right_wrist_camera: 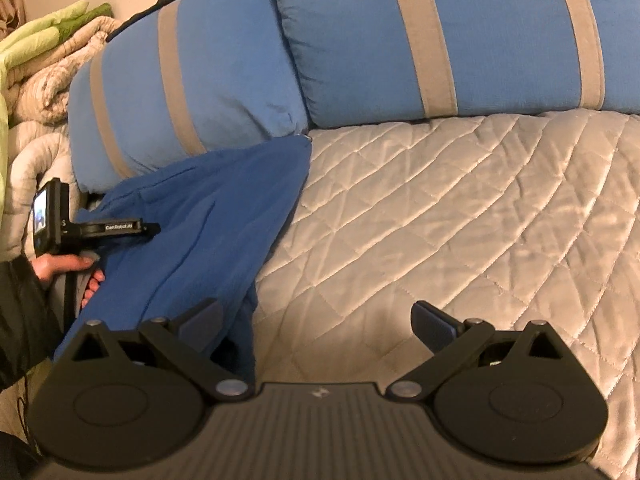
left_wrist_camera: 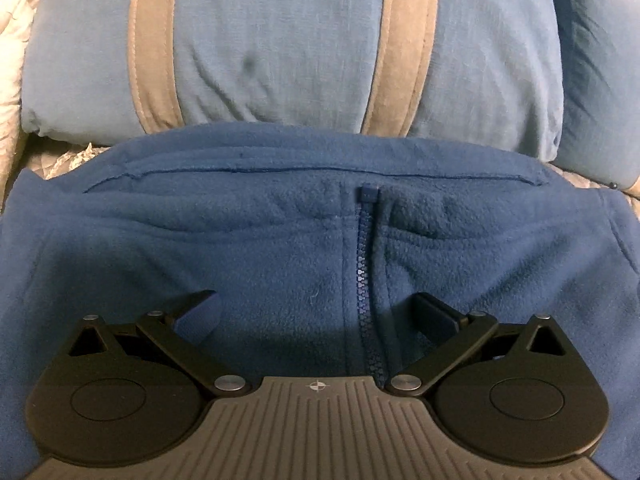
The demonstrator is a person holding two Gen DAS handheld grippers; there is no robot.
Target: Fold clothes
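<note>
A dark blue fleece jacket (left_wrist_camera: pixel 280 248) with a zipper (left_wrist_camera: pixel 366 280) lies on the bed and fills the lower left wrist view. My left gripper (left_wrist_camera: pixel 316 312) is open right over the fleece, its jaws wide apart either side of the zipper, holding nothing. In the right wrist view the same fleece (right_wrist_camera: pixel 200 232) lies bunched at the left. My right gripper (right_wrist_camera: pixel 316 320) is open and empty over the quilt, its left finger at the fleece's right edge. The left gripper's body (right_wrist_camera: pixel 80 228) and the hand holding it show at the far left.
The bed has a beige quilted cover (right_wrist_camera: pixel 460 220). Two light blue pillows with grey stripes (right_wrist_camera: pixel 440 40) (right_wrist_camera: pixel 180 92) lean at the head; one shows just beyond the fleece (left_wrist_camera: pixel 280 48). Piled beige and green bedding (right_wrist_camera: pixel 44 60) sits at the far left.
</note>
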